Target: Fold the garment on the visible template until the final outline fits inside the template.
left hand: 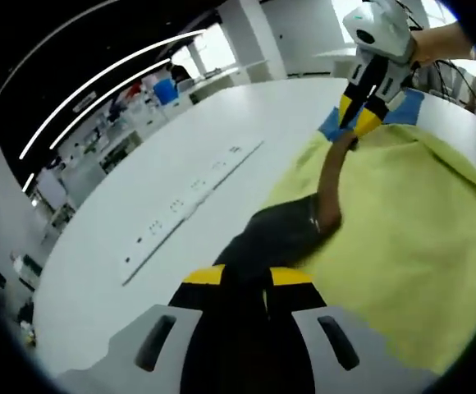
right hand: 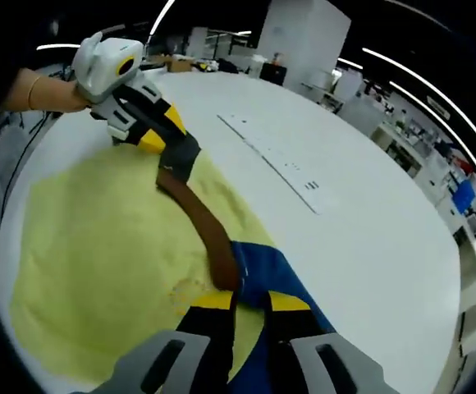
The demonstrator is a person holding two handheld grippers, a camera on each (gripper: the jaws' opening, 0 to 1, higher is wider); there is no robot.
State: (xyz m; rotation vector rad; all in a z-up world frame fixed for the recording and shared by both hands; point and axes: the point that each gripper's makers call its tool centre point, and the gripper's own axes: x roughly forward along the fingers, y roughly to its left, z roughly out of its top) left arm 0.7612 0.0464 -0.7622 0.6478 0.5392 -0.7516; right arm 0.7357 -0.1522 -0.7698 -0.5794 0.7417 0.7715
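- In the left gripper view, the left gripper [left hand: 246,277] rises from 6 o'clock, its jaws clamped together on a dark bunch of the garment [left hand: 275,234].
- From that grip, a brown band of the garment runs toward 1 o'clock, where the right gripper [left hand: 359,123] pinches its far end.
- The yellow cloth [left hand: 402,238] spreads from the centre to 4 o'clock over the white table [left hand: 180,148]; a blue template [left hand: 406,107] peeks out at 1 o'clock, beyond the cloth.
- A white strip [left hand: 193,205] with small marks lies on the table at 9 o'clock, apart from the cloth.
- In the right gripper view, the left gripper shows at 11 o'clock, held by a hand [right hand: 53,94], gripping the dark end of the garment.
- The right gripper rises from 6 o'clock, jaws closed on the brown band just above the blue template.
- Judging by this, the fold is early or midway: one edge is lifted and stretched between both grippers, nothing is laid flat yet, and the cloth looks much wider than the visible blue template.
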